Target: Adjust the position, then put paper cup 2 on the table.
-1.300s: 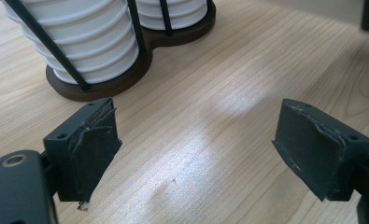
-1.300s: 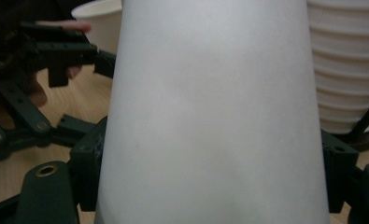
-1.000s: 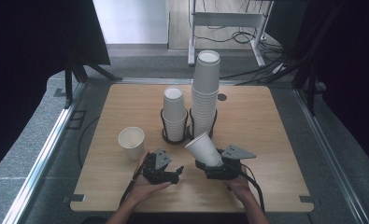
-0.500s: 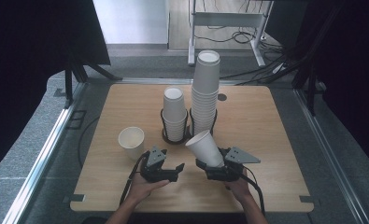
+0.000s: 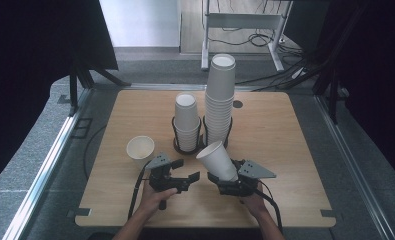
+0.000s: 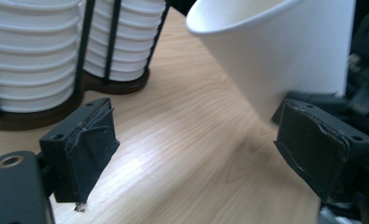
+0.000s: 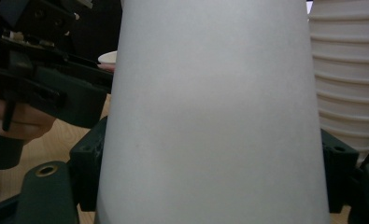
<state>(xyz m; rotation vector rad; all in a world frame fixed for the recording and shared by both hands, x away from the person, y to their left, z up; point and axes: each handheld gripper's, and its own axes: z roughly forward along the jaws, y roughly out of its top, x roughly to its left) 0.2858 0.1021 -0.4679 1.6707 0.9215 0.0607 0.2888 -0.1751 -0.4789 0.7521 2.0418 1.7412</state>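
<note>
My right tongs (image 5: 224, 176) clench a tilted white paper cup (image 5: 218, 160) at lower centre of the high view, my left tongs (image 5: 191, 178), just opening, gape empty beside it, above the wooden surface (image 5: 285, 150), before two black-racked cup stacks (image 5: 219, 100).

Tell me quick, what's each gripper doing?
Left gripper: jaws open, just been opening, nothing between them.
Right gripper: shut on the paper cup.

- Far of me, a tall cup stack (image 5: 220, 97) stands right of a shorter stack (image 5: 187, 121), in black holders.
- A single cup (image 5: 140, 151) stands upright, left.
</note>
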